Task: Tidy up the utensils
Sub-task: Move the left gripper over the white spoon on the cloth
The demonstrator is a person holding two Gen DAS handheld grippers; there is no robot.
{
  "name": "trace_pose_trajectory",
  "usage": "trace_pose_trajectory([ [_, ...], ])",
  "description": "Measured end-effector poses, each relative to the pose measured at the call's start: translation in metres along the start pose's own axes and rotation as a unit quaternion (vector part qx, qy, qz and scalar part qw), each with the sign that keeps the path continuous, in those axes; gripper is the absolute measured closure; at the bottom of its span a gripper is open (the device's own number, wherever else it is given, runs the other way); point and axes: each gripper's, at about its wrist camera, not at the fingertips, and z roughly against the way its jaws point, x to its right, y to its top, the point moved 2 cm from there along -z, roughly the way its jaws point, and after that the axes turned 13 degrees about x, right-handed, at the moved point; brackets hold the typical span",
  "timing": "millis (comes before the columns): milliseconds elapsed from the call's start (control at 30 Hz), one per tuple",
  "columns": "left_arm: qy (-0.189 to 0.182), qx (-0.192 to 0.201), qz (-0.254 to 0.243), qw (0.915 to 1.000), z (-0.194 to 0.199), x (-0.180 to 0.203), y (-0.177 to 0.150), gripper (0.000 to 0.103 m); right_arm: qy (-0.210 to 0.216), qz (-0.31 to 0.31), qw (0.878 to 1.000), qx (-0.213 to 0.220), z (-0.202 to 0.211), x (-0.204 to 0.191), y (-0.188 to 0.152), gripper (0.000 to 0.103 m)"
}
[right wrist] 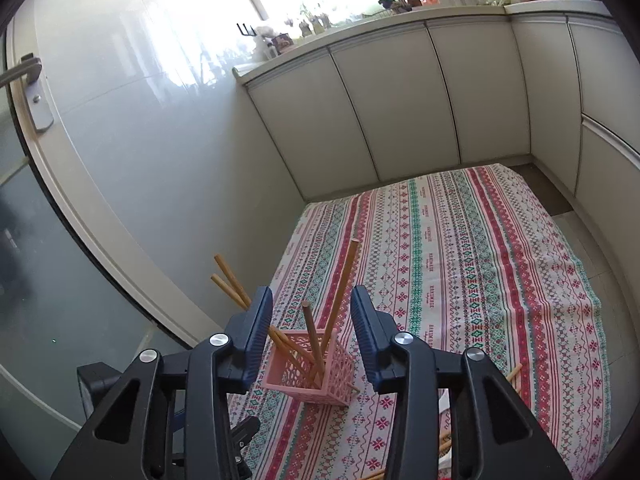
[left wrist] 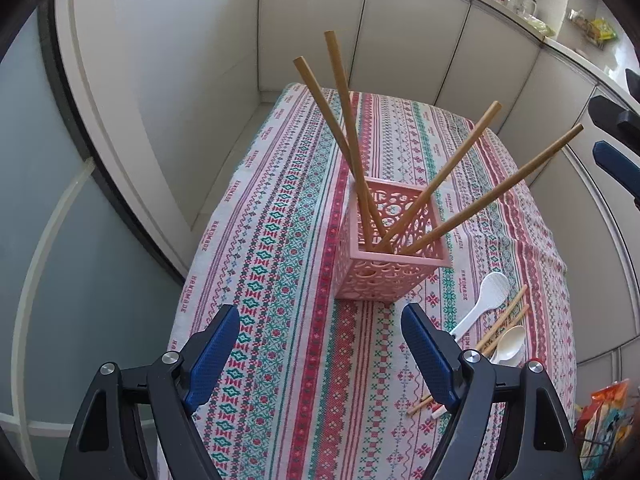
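A pink lattice holder (left wrist: 394,250) stands on the patterned tablecloth (left wrist: 288,264) with several wooden chopsticks (left wrist: 352,140) leaning out of it. My left gripper (left wrist: 320,336) is open and empty, just in front of the holder. To its right lie loose chopsticks (left wrist: 506,322) and two white spoons (left wrist: 486,300). In the right wrist view my right gripper (right wrist: 312,332) is open and empty, above the holder (right wrist: 316,372); one chopstick (right wrist: 314,340) stands between its fingers without being gripped. The right gripper also shows at the left wrist view's right edge (left wrist: 616,152).
White cabinet doors (right wrist: 400,112) line the far side and right of the table. A glossy wall and a door with a handle (right wrist: 28,92) stand at the left. A colourful packet (left wrist: 604,420) sits past the table's right edge.
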Motion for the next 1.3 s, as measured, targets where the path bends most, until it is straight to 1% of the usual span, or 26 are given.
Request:
trace_pose_trajectory([
  [67, -0.007, -0.004, -0.007, 0.9999, 0.001, 0.005, -0.003, 0.019, -0.008, -0.007, 1.0, -0.011, 0.011, 0.01, 0.002, 0.058],
  [167, -0.013, -0.008, -0.02, 0.9997, 0.002, 0.014, -0.007, 0.019, -0.025, -0.02, 0.999, -0.026, 0.028, 0.031, 0.001, 0.054],
  [233, -0.013, -0.013, -0.033, 0.9993, 0.003, 0.02, -0.012, 0.019, -0.047, -0.024, 0.998, -0.042, 0.037, 0.047, -0.003, 0.049],
  [333, -0.015, -0.021, -0.057, 0.998, 0.002, 0.032, -0.02, 0.019, -0.083, -0.03, 0.993, -0.074, 0.048, 0.072, -0.012, 0.047],
  [533, -0.037, -0.051, -0.088, 0.9941, -0.004, 0.056, -0.036, 0.019, -0.137, -0.06, 0.977, -0.15, 0.061, 0.126, -0.041, 0.045],
  [700, -0.05, -0.071, -0.118, 0.9892, -0.011, 0.081, -0.048, 0.019, -0.168, -0.11, 0.96, -0.193, 0.07, 0.17, -0.063, 0.045],
  [800, -0.065, -0.085, -0.138, 0.9846, -0.015, 0.099, -0.056, 0.019, -0.185, -0.141, 0.947, -0.22, 0.071, 0.193, -0.074, 0.045],
  [867, -0.076, -0.094, -0.151, 0.9811, -0.017, 0.111, -0.061, 0.019, -0.189, -0.155, 0.941, -0.234, 0.07, 0.203, -0.08, 0.045],
  [1067, -0.113, -0.108, -0.191, 0.9692, -0.028, 0.147, -0.073, 0.02, -0.188, -0.161, 0.933, -0.262, 0.066, 0.219, -0.093, 0.045],
  [1100, -0.122, -0.107, -0.196, 0.967, -0.029, 0.153, -0.075, 0.021, -0.187, -0.163, 0.931, -0.266, 0.065, 0.221, -0.095, 0.045],
  [1200, -0.148, -0.102, -0.219, 0.959, -0.038, 0.171, -0.079, 0.032, -0.184, -0.177, 0.928, -0.271, 0.064, 0.228, -0.099, 0.045],
  [1267, -0.157, -0.098, -0.239, 0.9532, -0.046, 0.184, -0.081, 0.037, -0.184, -0.179, 0.927, -0.273, 0.063, 0.232, -0.1, 0.045],
  [1300, -0.159, -0.097, -0.245, 0.9516, -0.051, 0.189, -0.082, 0.042, -0.185, -0.179, 0.927, -0.273, 0.062, 0.233, -0.1, 0.045],
])
